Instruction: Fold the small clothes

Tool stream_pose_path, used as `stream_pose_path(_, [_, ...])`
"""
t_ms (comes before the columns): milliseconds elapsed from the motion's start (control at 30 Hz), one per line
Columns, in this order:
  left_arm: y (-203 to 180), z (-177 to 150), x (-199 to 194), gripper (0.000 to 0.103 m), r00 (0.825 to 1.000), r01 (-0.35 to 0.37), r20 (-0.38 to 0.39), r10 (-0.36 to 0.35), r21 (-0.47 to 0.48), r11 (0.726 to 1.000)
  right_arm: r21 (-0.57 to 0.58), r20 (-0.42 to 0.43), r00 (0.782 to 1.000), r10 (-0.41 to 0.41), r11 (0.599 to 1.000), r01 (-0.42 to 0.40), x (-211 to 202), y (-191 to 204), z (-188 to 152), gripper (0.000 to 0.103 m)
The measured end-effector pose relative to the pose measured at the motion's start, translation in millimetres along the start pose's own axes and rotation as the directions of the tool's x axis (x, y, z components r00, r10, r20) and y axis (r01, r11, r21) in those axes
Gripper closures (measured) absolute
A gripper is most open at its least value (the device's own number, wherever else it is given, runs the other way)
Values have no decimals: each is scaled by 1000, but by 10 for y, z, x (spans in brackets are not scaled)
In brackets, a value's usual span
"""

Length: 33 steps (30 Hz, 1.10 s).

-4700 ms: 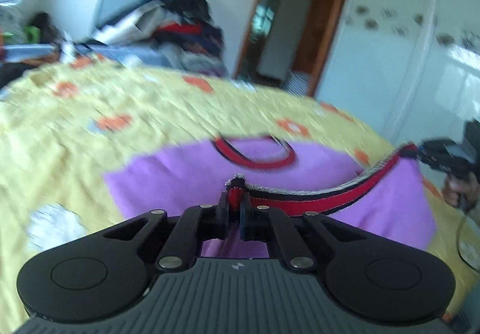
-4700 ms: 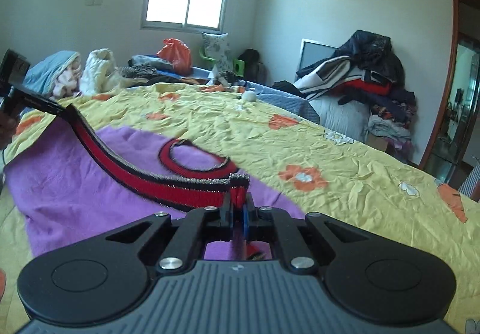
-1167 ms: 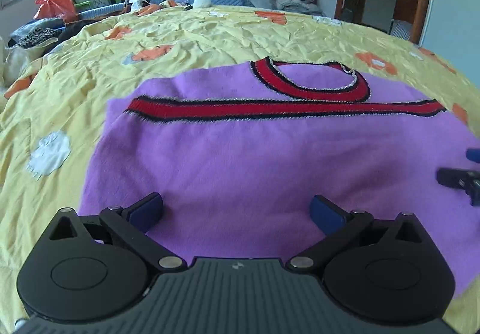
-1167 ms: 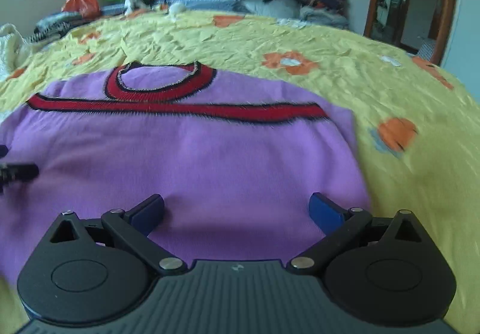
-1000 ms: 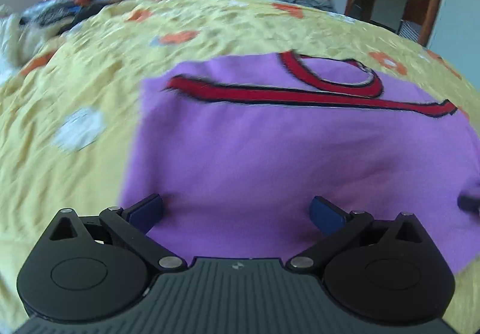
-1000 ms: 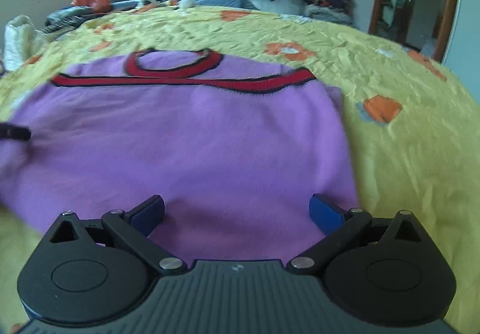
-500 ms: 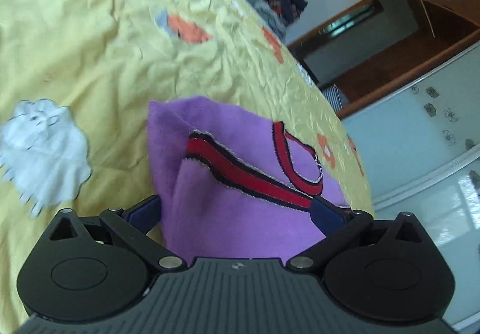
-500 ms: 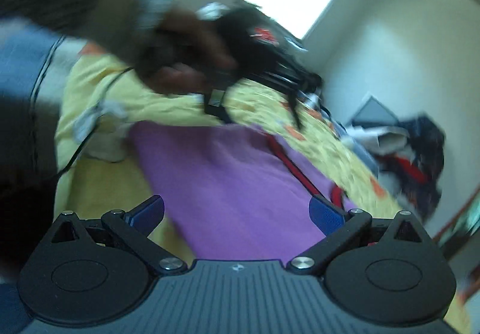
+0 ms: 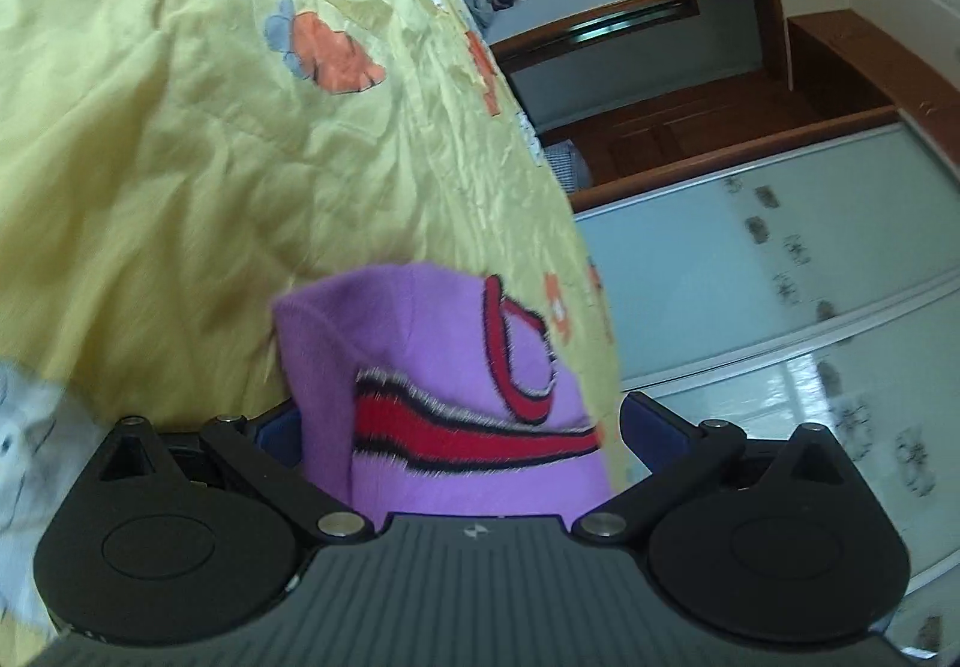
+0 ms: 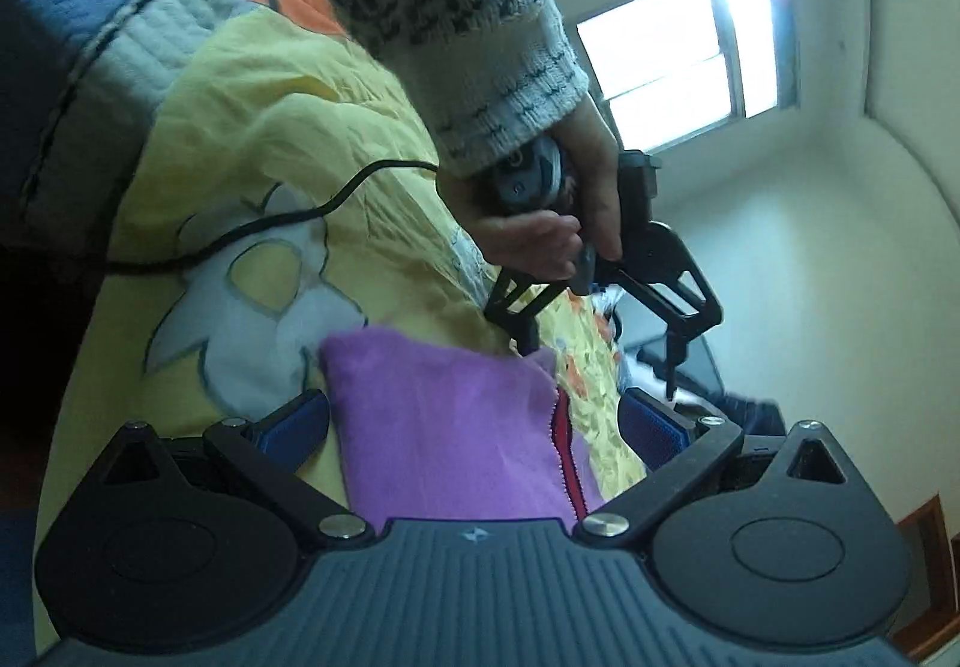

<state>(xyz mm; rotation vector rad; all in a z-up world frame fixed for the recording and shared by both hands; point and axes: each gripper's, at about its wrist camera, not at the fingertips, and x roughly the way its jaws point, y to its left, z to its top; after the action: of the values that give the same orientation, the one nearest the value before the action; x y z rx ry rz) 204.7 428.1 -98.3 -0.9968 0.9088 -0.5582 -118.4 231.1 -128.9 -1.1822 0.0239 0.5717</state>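
While both views are tipped steeply sideways, the purple sweater is seen lying on the yellow bedspread, framed between the spread jaws of the left gripper, with nothing pinched. A red, black-edged stripe is shown running across the gap between those jaws, and the red-trimmed neckline is found just beyond it. In the right wrist view the jaws of the right gripper are likewise held wide apart, the sweater lying between them. Beyond those jaws the left gripper is seen gripped by a hand in a knitted sleeve, one fingertip reaching the sweater's far edge; whether they touch cannot be told. A black cable is draped over the bedspread.
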Motion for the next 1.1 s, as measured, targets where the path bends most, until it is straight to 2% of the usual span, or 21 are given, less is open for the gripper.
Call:
stream_pose_path(100, [-34, 44, 82, 3, 1000, -4, -17, 5, 17, 1000, 59, -77, 997, 25, 998, -20, 158, -56, 143, 0])
stream_pose_path(133, [-39, 40, 72, 12, 1000, -25, -18, 25, 17, 1000, 88, -100, 994, 39, 996, -30, 165, -93, 161, 0])
stream_pose_path(167, [-25, 43, 83, 30, 999, -35, -20, 35, 7, 999, 115, -115, 992, 57, 992, -43, 194, -137, 171, 2])
stream_pose_path(200, [20, 47, 98, 45, 999, -42, -22, 42, -18, 999, 129, -119, 989, 85, 989, -69, 213, -172, 178, 21])
stream_pose_path(233, [78, 47, 109, 82, 998, -59, -26, 58, -38, 997, 116, -115, 987, 110, 988, -97, 222, -164, 171, 41])
stream_pose_path(267, [130, 41, 115, 93, 996, -81, -24, 80, -47, 996, 71, -116, 988, 98, 993, -90, 236, -100, 146, 83])
stream_pose_path(300, [173, 26, 123, 94, 995, -96, -23, 95, -54, 994, 41, -118, 990, 84, 996, -79, 262, -29, 115, 89])
stream_pose_path(367, [202, -4, 134, 94, 993, -112, -33, 110, -45, 993, 97, -113, 985, 130, 988, -119, 295, -23, 45, 92])
stream_pose_path(433, [172, -7, 109, 94, 991, -130, -26, 129, -31, 991, 131, -101, 985, 137, 984, -124, 299, -46, 14, 93])
stream_pose_path(533, [103, 7, 45, 94, 990, -139, -3, 139, -24, 990, 286, -86, 973, 215, 941, -183, 333, -249, -35, 95])
stream_pose_path(567, [73, 6, 19, 94, 990, -140, 10, 140, -26, 990, 347, -77, 966, 247, 915, -207, 359, -349, -55, 95])
stream_pose_path(633, [-11, 2, -12, 94, 991, -133, 25, 133, -16, 991, 548, -28, 939, 341, 791, -271, 421, -634, -169, 95])
stream_pose_path(700, [-104, -19, -28, 95, 989, -140, 40, 140, -17, 990, 647, 20, 935, 355, 708, -283, 433, -858, -297, 95])
stream_pose_path(800, [-280, -23, -6, 95, 988, -150, 48, 150, -7, 989, 753, 79, 927, 368, 587, -297, 414, -1136, -512, 96])
stream_pose_path(867, [-406, -23, 24, 95, 986, -157, 52, 157, -4, 988, 796, 95, 933, 348, 536, -281, 404, -1272, -633, 96])
stream_pose_path(933, [-536, -19, 88, 95, 987, -155, 52, 155, 1, 988, 850, 130, 929, 346, 444, -284, 382, -1443, -811, 96])
stream_pose_path(1067, [-761, -46, 281, 95, 987, -152, 55, 152, -7, 988, 914, 180, 931, 317, 296, -277, 288, -1701, -1173, 96])
stream_pose_path(1100, [-816, -57, 357, 95, 988, -142, 55, 143, -19, 990, 925, 183, 936, 301, 269, -268, 255, -1750, -1273, 96])
